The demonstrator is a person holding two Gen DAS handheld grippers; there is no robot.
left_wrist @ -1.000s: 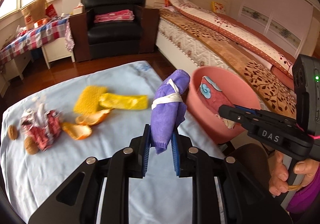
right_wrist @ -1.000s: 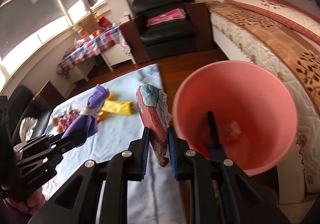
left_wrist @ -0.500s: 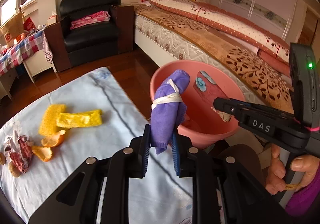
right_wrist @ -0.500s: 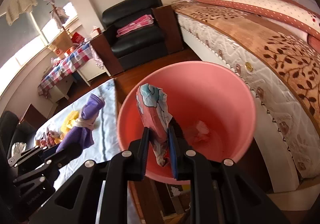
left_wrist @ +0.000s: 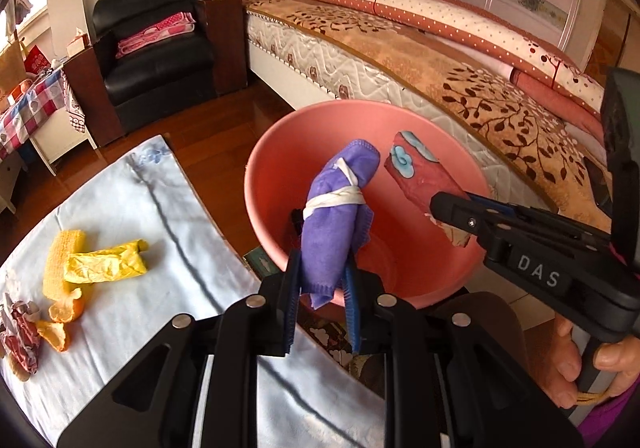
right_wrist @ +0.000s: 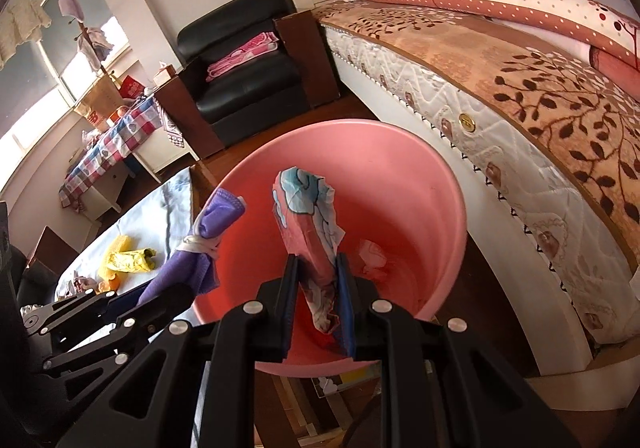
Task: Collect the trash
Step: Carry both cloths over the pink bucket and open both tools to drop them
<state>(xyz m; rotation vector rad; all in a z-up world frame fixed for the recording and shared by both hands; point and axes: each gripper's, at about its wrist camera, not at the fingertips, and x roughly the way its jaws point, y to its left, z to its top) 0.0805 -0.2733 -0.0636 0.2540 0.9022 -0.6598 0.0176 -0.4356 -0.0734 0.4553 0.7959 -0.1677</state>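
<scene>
While both grippers hung over the bucket, this was how things stood:

Left gripper [left_wrist: 322,290]: clamped on a purple cloth bundle [left_wrist: 336,215], pads pressed on its lower end, the bundle standing up between the fingers over the near-left part of the bucket's mouth.
Purple cloth bundle: tied round the middle with a white band, top end tilted to the right.
Right gripper [right_wrist: 316,294]: closed on a crumpled red-and-blue wrapper [right_wrist: 310,224], which stuck up from between the pads above the inside of the bucket.
Wrapper from the left wrist view: just to the right of the purple bundle, near it but apart, both over the pink opening.
Pink bucket [right_wrist: 436,215]: on the floor between the table edge and the bed [right_wrist: 520,87]; a small pale scrap [right_wrist: 372,254] lay at its bottom.
Table [left_wrist: 132,207]: covered in a light blue cloth, left of the bucket.
Rubbish on the table: a yellow crumpled bag [left_wrist: 106,262] lying across a yellow sponge [left_wrist: 60,260], orange peel [left_wrist: 66,308] beside them, a red-and-white wrapper [left_wrist: 20,332] at the far left edge.
Person's hand [left_wrist: 588,368]: wrapped round the right gripper's handle, lower right of the left wrist view.
Armchair [left_wrist: 156,43]: black, well behind the table, with a pink folded cloth on its seat.
</scene>
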